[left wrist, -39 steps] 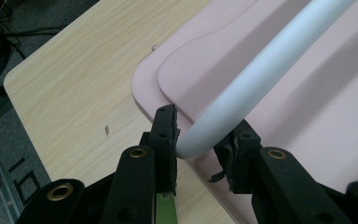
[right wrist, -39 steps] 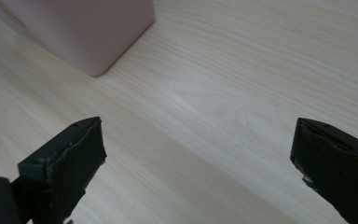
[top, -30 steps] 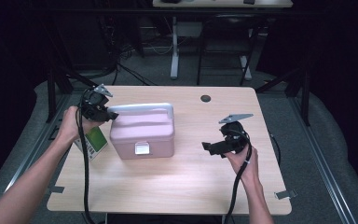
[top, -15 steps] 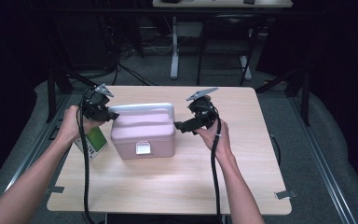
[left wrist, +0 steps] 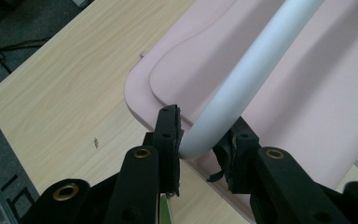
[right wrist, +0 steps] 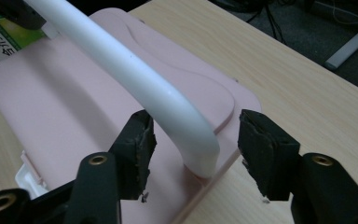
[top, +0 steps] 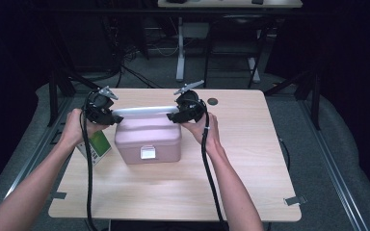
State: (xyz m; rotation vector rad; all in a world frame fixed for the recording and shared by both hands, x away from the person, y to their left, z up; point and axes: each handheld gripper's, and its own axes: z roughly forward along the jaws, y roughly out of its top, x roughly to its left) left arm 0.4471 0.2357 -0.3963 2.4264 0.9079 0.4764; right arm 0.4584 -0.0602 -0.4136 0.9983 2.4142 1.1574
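A pink box (top: pixel 147 137) with a white bow handle (top: pixel 142 111) stands on the wooden table (top: pixel 173 192). My left gripper (top: pixel 107 115) is shut on the handle's left end; in the left gripper view both pads pinch the white handle (left wrist: pixel 256 65) above the lid (left wrist: pixel 317 93). My right gripper (top: pixel 176 115) sits at the handle's right end. Its jaws have just been closing, and the handle (right wrist: pixel 135 79) runs between them in the right gripper view. The left pad (right wrist: pixel 137 144) is close to the handle, while the right pad (right wrist: pixel 261 144) stands apart from it.
A green and white packet (top: pixel 96 147) lies by the box's left side, under my left hand. A small black round thing (top: pixel 213 101) rests near the table's far edge. The box has a white latch (top: pixel 148 152) on its front. Desk legs and cables stand beyond the table.
My right gripper has travelled left from the table's right part to the handle's right end, and its jaws have narrowed around the handle. The left gripper kept its grip.
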